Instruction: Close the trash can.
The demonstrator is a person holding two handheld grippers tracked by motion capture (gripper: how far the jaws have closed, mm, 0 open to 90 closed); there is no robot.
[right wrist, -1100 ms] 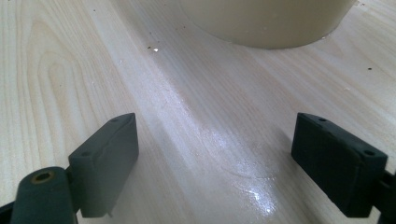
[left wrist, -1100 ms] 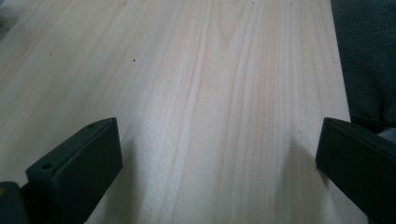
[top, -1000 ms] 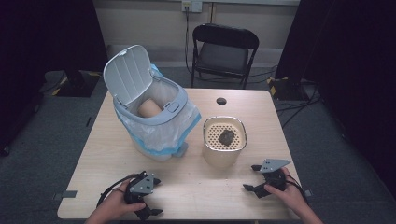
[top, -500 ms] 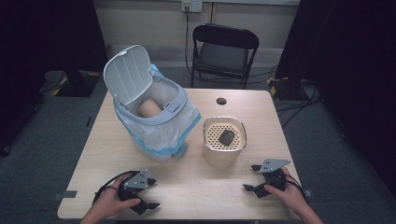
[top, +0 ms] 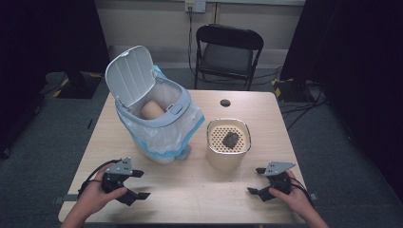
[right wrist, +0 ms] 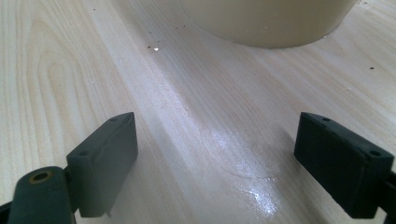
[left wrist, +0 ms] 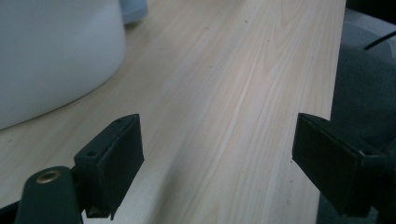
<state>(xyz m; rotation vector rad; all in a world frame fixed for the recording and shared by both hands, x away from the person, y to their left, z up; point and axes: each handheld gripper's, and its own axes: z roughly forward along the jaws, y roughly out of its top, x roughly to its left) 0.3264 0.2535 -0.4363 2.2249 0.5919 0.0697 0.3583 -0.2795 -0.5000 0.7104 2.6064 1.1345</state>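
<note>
My left gripper hovers over the table's near left corner, a hand around it. Its jaws have just been closing a little, but they stand open with nothing between them. The white bin stands just beyond it; its lid is up, a blue-white bag lines it, and a tan roll lies inside. My right gripper rests open near the front right edge, its jaws bare over the wood. Ahead of it stands a cream pot with a perforated top and a dark lump on it.
The bin's white wall fills the upper left of the left gripper view. The pot's base is close ahead in the right gripper view. A small dark disc lies at the far edge of the table. A black chair stands behind.
The left hand has lifted its gripper off the table and drawn it a little to the left. The right gripper has stayed where it was.
</note>
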